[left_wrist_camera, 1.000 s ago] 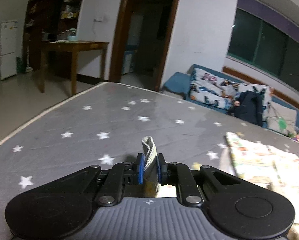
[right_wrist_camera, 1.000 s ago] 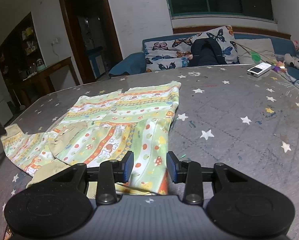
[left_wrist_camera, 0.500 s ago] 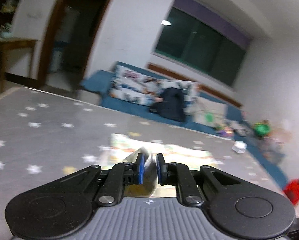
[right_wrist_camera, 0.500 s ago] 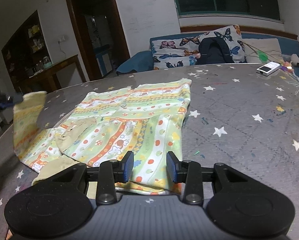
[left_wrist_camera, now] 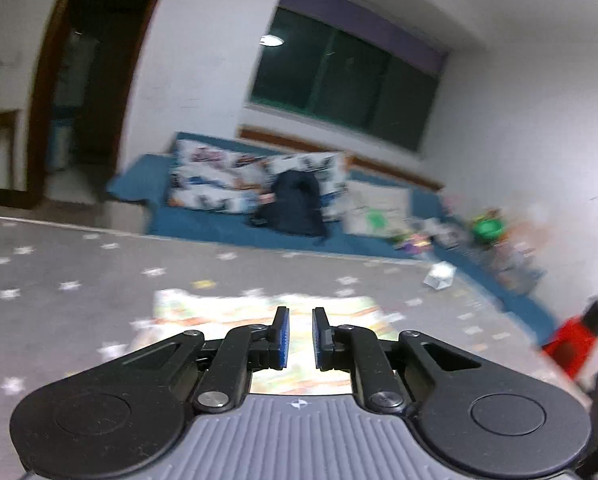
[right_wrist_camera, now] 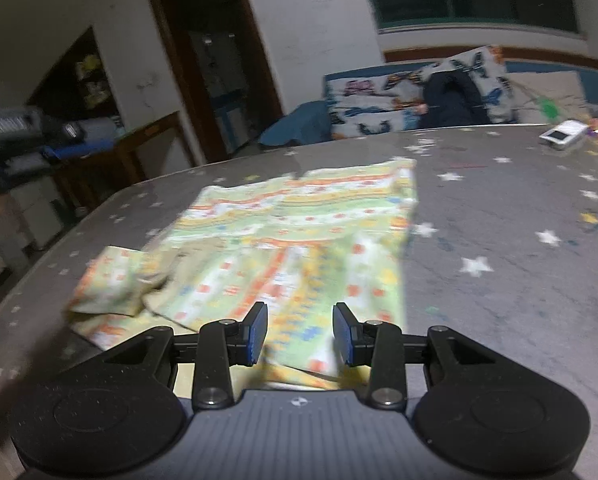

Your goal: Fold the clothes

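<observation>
- Left gripper (left_wrist_camera: 298, 338): blue pads a narrow gap apart, nothing between them; the view is motion-blurred.
- Right gripper (right_wrist_camera: 300, 334): jaws wide apart, empty, over the near hem of the patterned garment (right_wrist_camera: 283, 240).
- The garment lies flat on the star-print surface (right_wrist_camera: 499, 240), its left sleeve folded inward; its near edge is hidden behind the gripper body.

The garment (right_wrist_camera: 299, 240) is soft printed cloth, lightly rumpled, lying on a desk (right_wrist_camera: 499, 300) whose grey star-patterned top shines faintly, while the right gripper (right_wrist_camera: 300, 334) shows matt black plastic arms, ribbed grey housing and blue rubbery pads on its fingers (right_wrist_camera: 257, 332).
</observation>
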Demonstrator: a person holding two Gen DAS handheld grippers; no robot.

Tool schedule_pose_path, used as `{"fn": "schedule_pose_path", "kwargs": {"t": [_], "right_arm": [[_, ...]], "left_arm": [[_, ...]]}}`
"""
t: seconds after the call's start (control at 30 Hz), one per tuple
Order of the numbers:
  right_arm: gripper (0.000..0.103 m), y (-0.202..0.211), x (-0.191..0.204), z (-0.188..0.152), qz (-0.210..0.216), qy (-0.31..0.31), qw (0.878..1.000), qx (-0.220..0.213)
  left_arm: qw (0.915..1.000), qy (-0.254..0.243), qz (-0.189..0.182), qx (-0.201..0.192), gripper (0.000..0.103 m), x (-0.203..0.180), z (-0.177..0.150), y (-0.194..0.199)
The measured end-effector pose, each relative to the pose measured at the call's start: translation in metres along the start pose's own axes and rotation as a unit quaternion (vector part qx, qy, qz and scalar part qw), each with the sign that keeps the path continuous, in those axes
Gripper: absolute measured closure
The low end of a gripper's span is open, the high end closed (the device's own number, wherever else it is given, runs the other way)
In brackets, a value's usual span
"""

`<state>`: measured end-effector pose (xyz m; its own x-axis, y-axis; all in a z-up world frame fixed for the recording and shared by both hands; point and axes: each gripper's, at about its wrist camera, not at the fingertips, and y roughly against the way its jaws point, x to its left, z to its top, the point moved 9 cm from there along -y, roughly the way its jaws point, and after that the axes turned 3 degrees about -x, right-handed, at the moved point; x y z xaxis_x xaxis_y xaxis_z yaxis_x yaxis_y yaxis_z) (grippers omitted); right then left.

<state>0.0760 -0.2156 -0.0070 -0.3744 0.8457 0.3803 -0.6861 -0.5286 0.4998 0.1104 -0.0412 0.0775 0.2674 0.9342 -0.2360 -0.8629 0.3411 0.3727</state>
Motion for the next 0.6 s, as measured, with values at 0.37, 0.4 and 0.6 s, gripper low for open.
{"fn": "schedule_pose_path", "kwargs": {"t": [0.37, 0.4, 0.6], "right_arm": [[0.067, -0.044, 0.047, 0.009, 0.073, 0.004, 0.997, 0.035], [0.067, -0.053, 0.052, 0.008, 0.076, 0.001, 0.996, 0.043], [0.065, -0.057, 0.06, 0.016, 0.071, 0.001, 0.997, 0.037]], "left_arm": [[0.9913, 0.031, 0.122, 0.041, 0.081, 0.091, -0.056, 0.032], [0.9907, 0.029, 0.127, 0.04, 0.079, 0.094, -0.058, 0.036], [0.9888, 0.012, 0.144, 0.037, 0.073, 0.105, -0.065, 0.051]]}}
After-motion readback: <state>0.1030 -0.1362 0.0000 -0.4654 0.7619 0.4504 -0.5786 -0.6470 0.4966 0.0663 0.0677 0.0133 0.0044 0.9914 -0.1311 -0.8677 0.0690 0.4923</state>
